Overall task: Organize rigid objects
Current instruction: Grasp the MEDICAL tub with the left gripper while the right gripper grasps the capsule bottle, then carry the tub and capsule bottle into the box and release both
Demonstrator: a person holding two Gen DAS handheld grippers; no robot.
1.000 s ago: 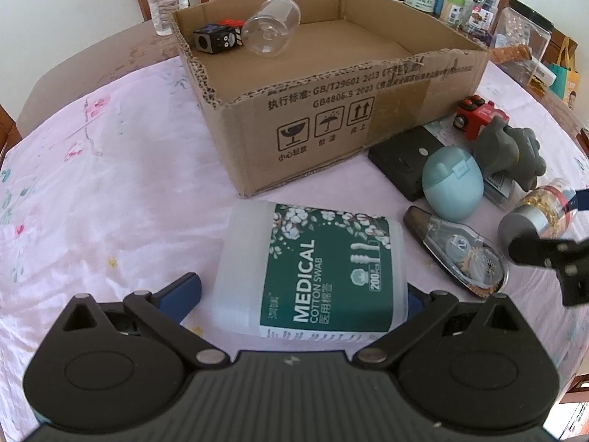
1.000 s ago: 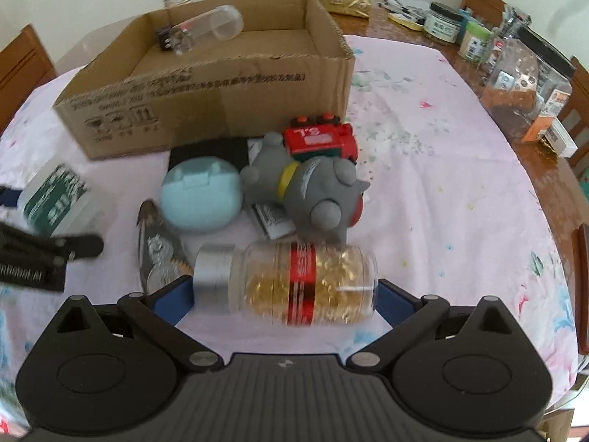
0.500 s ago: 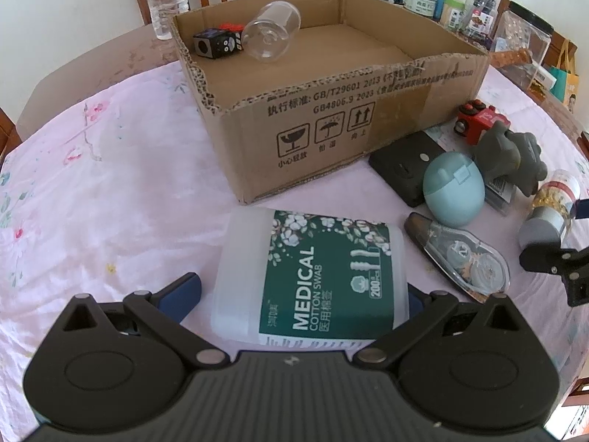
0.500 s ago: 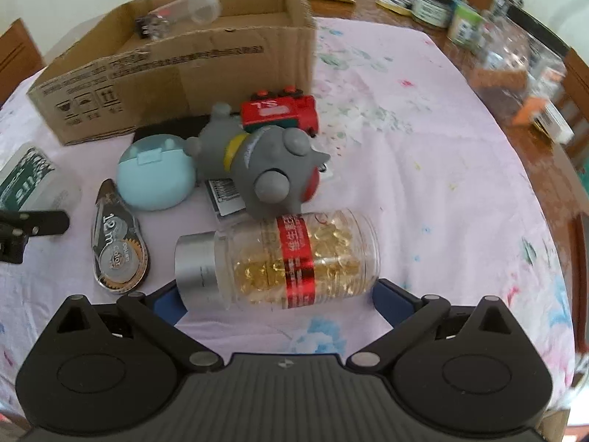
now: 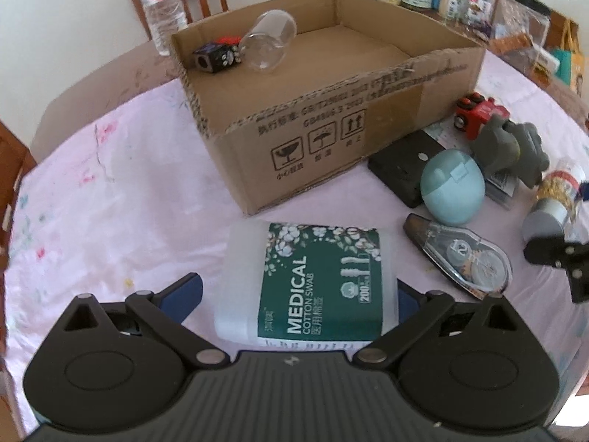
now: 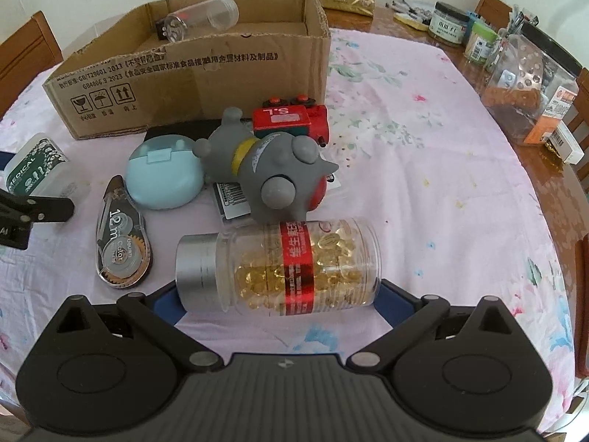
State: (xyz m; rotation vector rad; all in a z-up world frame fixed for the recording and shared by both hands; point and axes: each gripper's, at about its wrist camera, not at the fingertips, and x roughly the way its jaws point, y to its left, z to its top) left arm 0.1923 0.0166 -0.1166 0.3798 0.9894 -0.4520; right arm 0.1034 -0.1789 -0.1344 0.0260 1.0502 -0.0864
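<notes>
The counter (image 6: 423, 140), under its pink flowered cloth, carries an open cardboard box (image 5: 331, 110) with a clear tube (image 5: 267, 42) and a dark cube (image 5: 217, 59) lying inside. Nearer me, the left claw (image 5: 294, 294) straddles a cotton swab box (image 5: 313, 280) on its side, jaws spread, the left pad clear of it. The right claw (image 6: 272, 298) is open round a capsule bottle (image 6: 283, 265) (silver cap leftward), just below a grey toy (image 6: 265, 169).
</notes>
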